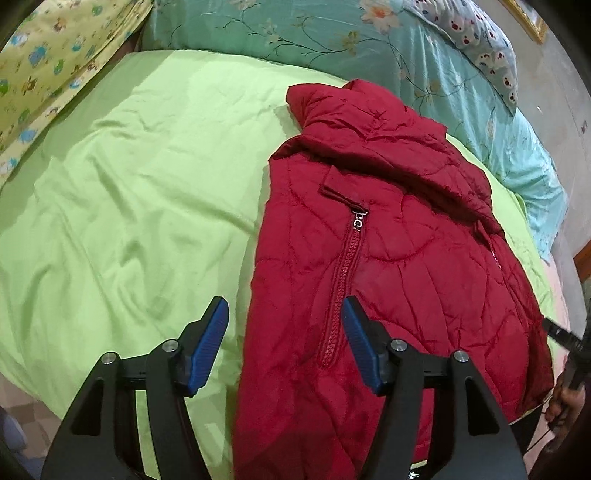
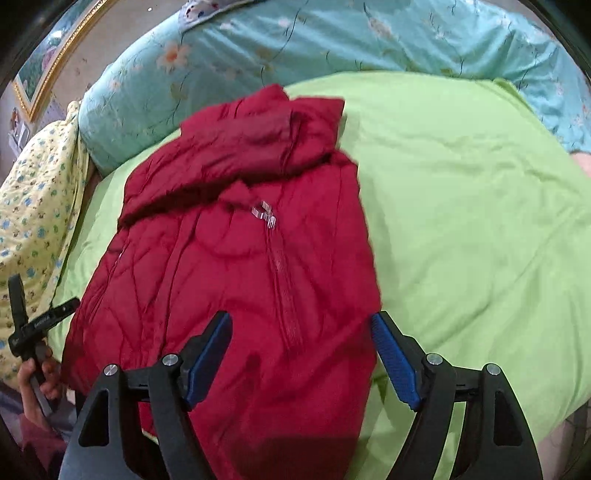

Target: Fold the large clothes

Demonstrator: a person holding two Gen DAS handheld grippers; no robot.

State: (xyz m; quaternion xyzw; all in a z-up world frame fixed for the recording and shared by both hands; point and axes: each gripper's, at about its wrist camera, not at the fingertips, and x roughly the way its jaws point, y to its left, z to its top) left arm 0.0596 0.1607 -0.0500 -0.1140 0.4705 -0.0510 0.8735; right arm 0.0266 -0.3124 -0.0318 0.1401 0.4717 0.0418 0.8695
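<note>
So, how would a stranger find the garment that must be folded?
Look at the light green sheet covering the bed. On it lies a quilted red jacket, collar toward the floral pillows. It is the only red thing there, with a zipped chest pocket.

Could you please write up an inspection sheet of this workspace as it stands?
Surface: green sheet, wrinkled, covering the bed.
Job's things: red jacket lying flat, partly folded, zipper up.
Clutter: yellow quilt, teal blanket and a patterned pillow at the bed's edges.
Grippers: left gripper open over the jacket's edge; right gripper open over its hem; neither holds cloth.
Cables: thin cord near the right hand.
Surroundings: framed picture on the wall.
</note>
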